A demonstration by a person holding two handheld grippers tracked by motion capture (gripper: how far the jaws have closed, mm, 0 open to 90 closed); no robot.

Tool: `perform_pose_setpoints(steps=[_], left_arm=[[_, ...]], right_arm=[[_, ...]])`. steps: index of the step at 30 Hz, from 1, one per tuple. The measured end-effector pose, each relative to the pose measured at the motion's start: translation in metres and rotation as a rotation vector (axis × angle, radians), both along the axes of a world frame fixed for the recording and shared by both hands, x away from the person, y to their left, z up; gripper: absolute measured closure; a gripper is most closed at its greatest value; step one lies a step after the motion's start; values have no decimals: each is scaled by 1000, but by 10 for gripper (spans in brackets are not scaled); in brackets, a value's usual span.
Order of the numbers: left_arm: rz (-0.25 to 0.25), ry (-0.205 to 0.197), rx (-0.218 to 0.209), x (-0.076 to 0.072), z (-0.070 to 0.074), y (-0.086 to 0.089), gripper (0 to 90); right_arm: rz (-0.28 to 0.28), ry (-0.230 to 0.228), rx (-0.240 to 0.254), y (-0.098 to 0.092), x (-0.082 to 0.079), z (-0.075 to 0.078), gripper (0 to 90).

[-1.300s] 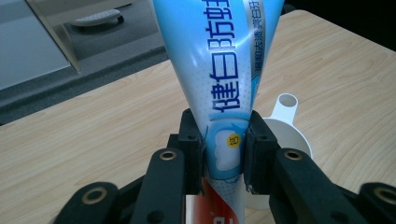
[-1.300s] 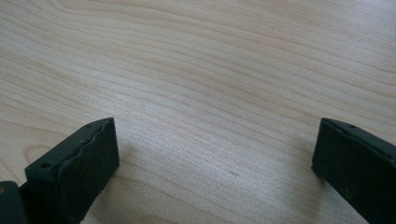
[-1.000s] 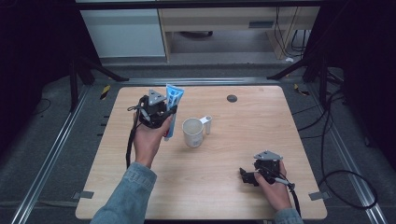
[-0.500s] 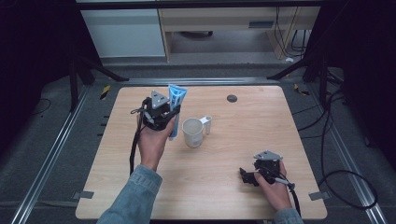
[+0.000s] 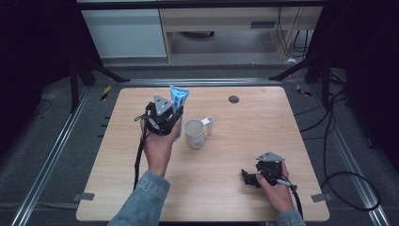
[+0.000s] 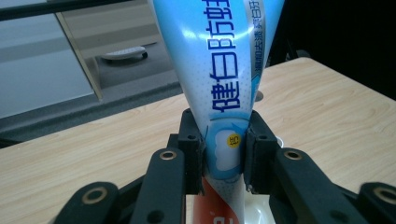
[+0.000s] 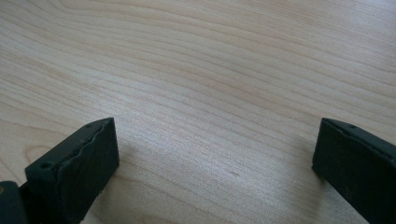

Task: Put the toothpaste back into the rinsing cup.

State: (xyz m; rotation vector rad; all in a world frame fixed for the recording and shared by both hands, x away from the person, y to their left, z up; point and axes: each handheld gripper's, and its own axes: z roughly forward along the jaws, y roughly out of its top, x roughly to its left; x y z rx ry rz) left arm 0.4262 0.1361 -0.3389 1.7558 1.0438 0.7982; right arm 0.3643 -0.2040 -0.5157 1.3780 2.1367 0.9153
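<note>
A blue and white toothpaste tube (image 5: 179, 101) stands upright in my left gripper (image 5: 175, 123), flat crimped end up. In the left gripper view both jaws press on the narrow lower part of the tube (image 6: 219, 88), just above its red band. My left gripper (image 6: 224, 154) is held above the table, left of a white mug (image 5: 194, 133) with its handle to the right. My right gripper (image 5: 248, 178) rests low on the table at the front right, jaws pointing left. Its jaws (image 7: 210, 163) stand wide apart over bare wood with nothing between them.
The wooden table (image 5: 244, 117) has a small dark round disc (image 5: 233, 99) near its far edge. Metal rails run along both sides of the table. Black cables trail on the floor to the right. A white cabinet stands beyond the far edge.
My left hand has shifted the toothpaste tube slightly to the right, closer to the mug. The right hand and its gripper have kept still.
</note>
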Motion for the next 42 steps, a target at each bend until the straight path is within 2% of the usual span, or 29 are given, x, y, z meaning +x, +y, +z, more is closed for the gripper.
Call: perform_pose_setpoints(steps=[4,13,27,32,42], left_arm=[[-2,-23,-7,-1,2,-4,723],[-22,-46,-5,-1,8,-11,722],[-43,-63,-2,2,13,-14,722],[-46,-62,-16,5,14,-15,722],[-56,-84,-25,7,18,-23,722]], right_arm=[[2,-1,-1,0,0,0,6],[3,0,0,0,0,0,5],[2,0,0,0,0,0,5],[3,0,0,0,0,0,5],[3,1,1,0,0,0,5]])
